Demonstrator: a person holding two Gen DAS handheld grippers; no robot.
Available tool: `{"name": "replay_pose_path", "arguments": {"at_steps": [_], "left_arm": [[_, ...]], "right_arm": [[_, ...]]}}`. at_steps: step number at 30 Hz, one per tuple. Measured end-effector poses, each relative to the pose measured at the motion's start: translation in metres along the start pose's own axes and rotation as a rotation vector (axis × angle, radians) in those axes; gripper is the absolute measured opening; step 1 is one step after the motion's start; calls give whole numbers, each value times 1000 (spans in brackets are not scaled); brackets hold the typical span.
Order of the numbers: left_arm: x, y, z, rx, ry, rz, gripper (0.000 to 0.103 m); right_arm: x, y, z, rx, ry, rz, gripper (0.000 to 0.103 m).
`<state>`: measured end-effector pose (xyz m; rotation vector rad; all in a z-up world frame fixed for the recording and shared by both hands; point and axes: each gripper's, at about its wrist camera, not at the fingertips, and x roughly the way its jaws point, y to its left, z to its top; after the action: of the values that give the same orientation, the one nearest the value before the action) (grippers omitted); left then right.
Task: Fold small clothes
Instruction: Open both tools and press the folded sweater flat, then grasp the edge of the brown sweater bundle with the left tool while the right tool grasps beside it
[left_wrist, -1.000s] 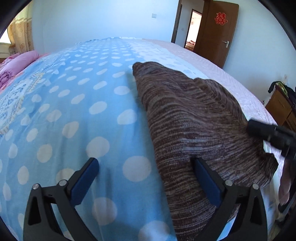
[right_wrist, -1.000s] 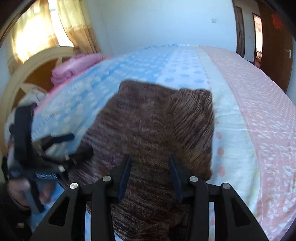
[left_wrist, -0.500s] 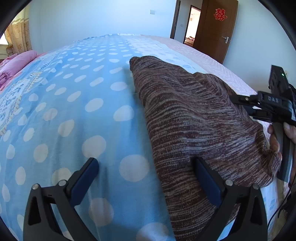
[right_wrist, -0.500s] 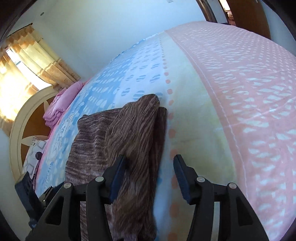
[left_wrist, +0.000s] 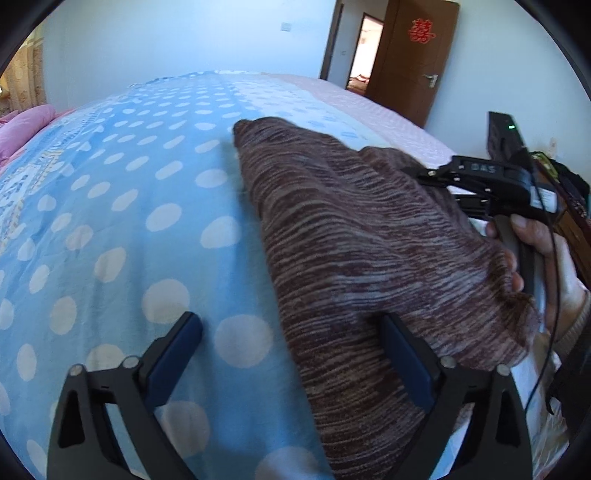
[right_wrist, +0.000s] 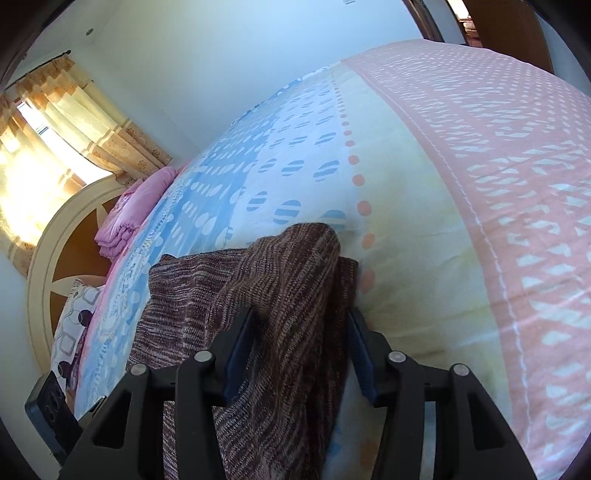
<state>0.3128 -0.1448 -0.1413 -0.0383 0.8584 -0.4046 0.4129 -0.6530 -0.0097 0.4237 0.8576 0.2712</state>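
A: Where was the brown knit garment (left_wrist: 354, 236)?

B: Centre-right of the frame, on the bed (left_wrist: 110, 206).

A: The tools?

B: Left tool (left_wrist: 291, 354) wide, its jaws narrowing, nothing gripped; right tool (right_wrist: 299, 350) closing around a raised fold.

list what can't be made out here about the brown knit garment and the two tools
- Brown knit garment: near end cut off by the bottom edge in both wrist views.
- Right tool, closing with a fold between its fingers: contact unclear.
- Left tool, closing: the garment hides its right fingertip.
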Motion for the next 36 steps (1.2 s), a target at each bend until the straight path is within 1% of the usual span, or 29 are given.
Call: {"name": "replay_pose_path", "arguments": {"at_steps": [1,3,5,8,10,11,12,14,17,19,21,22,23,24,25,26,28,29,30,32,33,36], "left_arm": [[0,-1,0,9,-1,-20,94],[1,-4,1,20,4,-35,92],[3,-8,2,37,11,-48,90],[4,-12,4,48,20,-54,89],[3,-11,4,46,11,-73,80],[1,-11,3,43,6,-81,74],[-1,-11,1,40,2,-89,69],[0,-12,1,45,6,-90,69],[4,-19,3,68,22,-72,70],[6,-21,5,73,32,-75,74],[6,-24,4,84,32,-66,74],[6,-25,4,87,29,-62,71],[4,-27,4,96,22,-61,64],[2,-29,2,105,14,-60,59],[2,-29,3,109,12,-57,57],[1,-31,2,114,9,-55,53],[-1,-33,2,125,2,-54,44],[-2,-35,1,131,-1,-58,38],[-3,-37,1,135,-4,-57,35],[-4,-41,1,138,0,-38,33],[-4,-42,2,138,4,-32,31],[-8,-45,5,151,15,-15,28]], "right_arm": [[0,-3,0,14,2,16,43],[0,-11,1,50,5,57,38],[2,-18,2,91,14,94,34],[6,-23,4,118,22,127,33],[7,-22,3,116,21,135,32],[6,-18,1,96,23,145,26],[6,-13,-2,72,32,161,25],[6,-7,-5,32,36,162,25],[10,-14,-2,79,21,152,25],[11,-13,-1,71,17,143,25],[11,-11,-2,59,19,141,25],[10,-12,-2,60,17,146,24],[9,-14,-3,67,15,154,23],[8,-15,-3,73,12,163,23],[7,-17,-4,75,8,171,23],[6,-18,-4,78,3,180,23],[6,-19,-5,77,-2,180,22],[5,-17,-5,66,-7,171,22],[5,-15,-6,55,-12,159,22],[2,-11,-8,36,-19,139,22],[1,-8,-8,24,-22,119,22],[-4,5,-9,-15,-33,64,22]]}}
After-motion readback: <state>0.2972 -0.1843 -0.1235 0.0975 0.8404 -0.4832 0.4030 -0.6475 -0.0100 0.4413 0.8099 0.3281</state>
